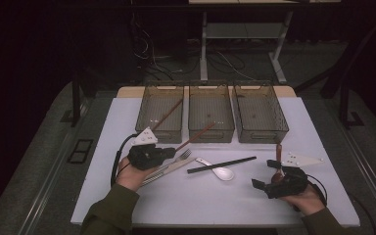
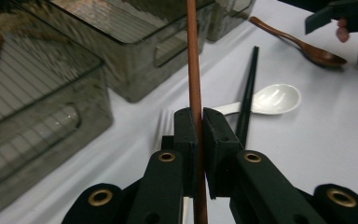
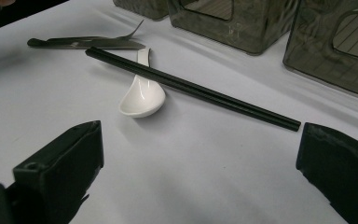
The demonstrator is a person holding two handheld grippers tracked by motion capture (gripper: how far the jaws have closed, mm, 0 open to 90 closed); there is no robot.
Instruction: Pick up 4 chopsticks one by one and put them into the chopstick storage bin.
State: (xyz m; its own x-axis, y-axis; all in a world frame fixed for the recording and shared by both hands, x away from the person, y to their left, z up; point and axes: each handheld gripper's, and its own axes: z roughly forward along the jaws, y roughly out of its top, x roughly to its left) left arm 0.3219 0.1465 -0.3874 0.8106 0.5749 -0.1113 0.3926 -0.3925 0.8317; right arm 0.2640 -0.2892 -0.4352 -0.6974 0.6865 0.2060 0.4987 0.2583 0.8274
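Both hands sit low on the white surface [image 1: 127,122]; the left gripper [image 1: 169,152] clamps a brown chopstick [image 1: 196,136] reaching toward the middle bin [image 1: 211,113]. Left gripper view: fingers [image 2: 186,135] pinch that chopstick. Right gripper view: fingers [image 3: 60,163] spread wide before a black chopstick [image 3: 191,87] and white spoon [image 3: 141,95].

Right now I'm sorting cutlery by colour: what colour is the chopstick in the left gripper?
Reddish brown, clearest in the left gripper view: chopstick, left gripper.

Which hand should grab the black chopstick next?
Probably the right. The right gripper is open and empty, with the black chopstick just ahead of its jaws. The left gripper is shut on a brown chopstick.
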